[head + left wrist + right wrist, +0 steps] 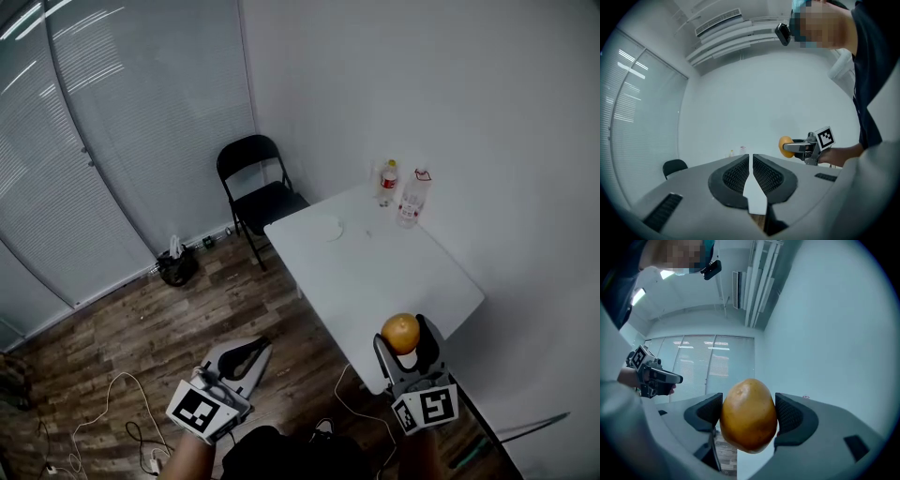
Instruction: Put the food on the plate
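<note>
A yellow-orange, potato-like piece of food (400, 331) (749, 416) is clamped between the jaws of my right gripper (403, 336) (749, 405), held in the air over the near corner of the white table (375, 274). A white plate (326, 228) lies on the far part of that table, well beyond the food. My left gripper (255, 349) (751, 158) is shut with nothing in it, low at the left above the wooden floor. The left gripper view also shows the right gripper (802, 146) with the food (785, 146).
Two plastic bottles (388, 182) (412, 199) stand at the table's far right corner by the wall. A black folding chair (259, 186) stands behind the table. A dark bag (176, 266) and loose cables (131, 412) lie on the wood floor at the left.
</note>
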Motion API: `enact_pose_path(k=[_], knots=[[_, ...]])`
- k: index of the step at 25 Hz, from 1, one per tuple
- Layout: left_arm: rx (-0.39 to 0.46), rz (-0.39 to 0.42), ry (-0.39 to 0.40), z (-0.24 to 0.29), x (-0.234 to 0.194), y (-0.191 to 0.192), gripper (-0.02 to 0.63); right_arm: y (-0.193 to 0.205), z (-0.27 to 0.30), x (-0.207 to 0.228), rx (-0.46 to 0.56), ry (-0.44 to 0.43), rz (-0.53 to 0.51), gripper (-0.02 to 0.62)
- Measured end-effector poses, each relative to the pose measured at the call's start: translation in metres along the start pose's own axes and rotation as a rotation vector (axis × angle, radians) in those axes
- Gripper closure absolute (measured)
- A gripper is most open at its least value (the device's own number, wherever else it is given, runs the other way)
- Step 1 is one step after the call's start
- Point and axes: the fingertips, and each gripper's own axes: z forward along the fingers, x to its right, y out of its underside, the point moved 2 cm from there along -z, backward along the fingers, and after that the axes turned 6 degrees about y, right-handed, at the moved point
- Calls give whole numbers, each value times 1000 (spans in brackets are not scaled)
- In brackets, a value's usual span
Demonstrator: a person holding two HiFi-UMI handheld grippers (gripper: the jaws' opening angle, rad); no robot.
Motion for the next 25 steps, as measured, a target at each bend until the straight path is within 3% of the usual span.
enact_pose_path(k=[6,14,19,25], knots=[[-24,-6,-8,42,-12,4,563,22,27,33,-20,-3,29,232],[1,-22,6,92,-66,20,563,40,85,52,-37,-2,-11,232],[30,-27,50,128,-122,15,563,37,140,62,-41,39,-40,232],[30,-10,96,149,-215,17,563,37,223,41,-62,78,-51,232]])
